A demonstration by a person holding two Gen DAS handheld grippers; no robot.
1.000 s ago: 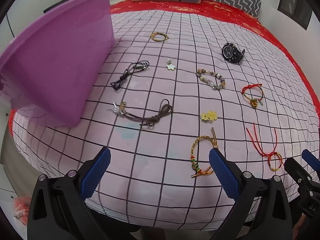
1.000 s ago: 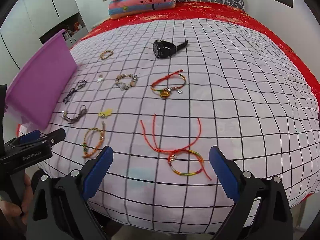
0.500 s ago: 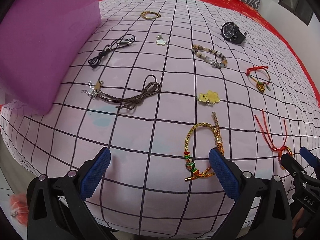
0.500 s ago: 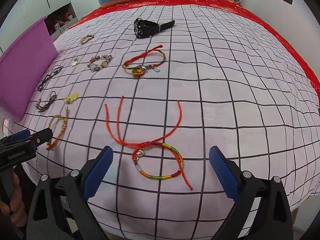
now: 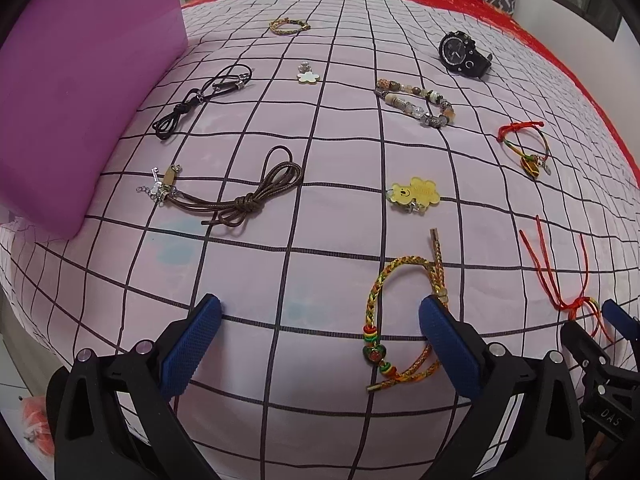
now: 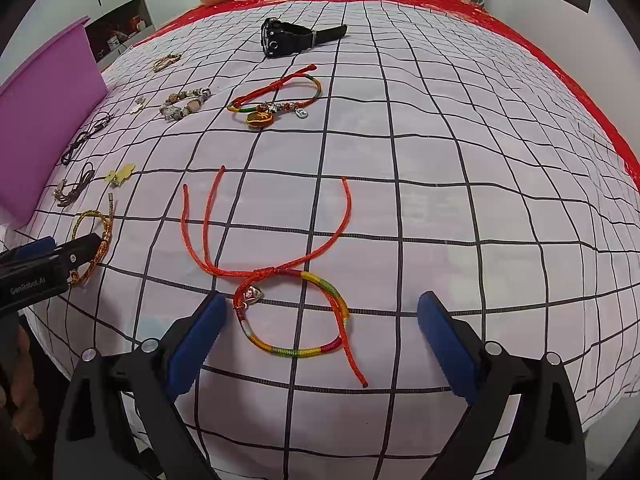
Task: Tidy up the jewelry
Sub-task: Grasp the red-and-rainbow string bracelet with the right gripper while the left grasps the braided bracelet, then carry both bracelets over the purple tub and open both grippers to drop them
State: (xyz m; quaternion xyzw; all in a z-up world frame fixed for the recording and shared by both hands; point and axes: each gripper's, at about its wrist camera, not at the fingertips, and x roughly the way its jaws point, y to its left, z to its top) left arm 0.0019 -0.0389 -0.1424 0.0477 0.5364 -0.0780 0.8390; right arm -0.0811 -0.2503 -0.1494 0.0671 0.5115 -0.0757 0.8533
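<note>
Since a second ago both views have closed in on the bed (image 5: 320,128): the purple bin (image 5: 80,80), which then hung tilted over the checked cover, now fills the upper left corner of the left wrist view, and the jewelry lies larger and lower in both pictures. From left to right in the left wrist view lie the black cord (image 5: 204,96), the brown cord necklace (image 5: 240,200), the white flower charm (image 5: 309,76), the yellow bear charm (image 5: 416,194), the beaded bracelet (image 5: 416,104), the black watch (image 5: 464,54) and the small red bracelet (image 5: 528,152), all spread apart on the cover. The left hand-held gripper (image 5: 320,344) stands wide apart and holds nothing; the braided yellow bracelet (image 5: 400,312) lies on the cover just inside its right finger, which covers part of the loop, and whether the two touch cannot be told. In the right wrist view the right hand-held gripper (image 6: 318,340) is likewise spread wide and empty, with the red string bracelet (image 6: 296,312) lying between its fingers; the small charm on that bracelet sits close beside the left finger (image 6: 196,336), while the right finger stays well clear of the loop. The loose red cords fan out up the cover beyond the fingertips.
</note>
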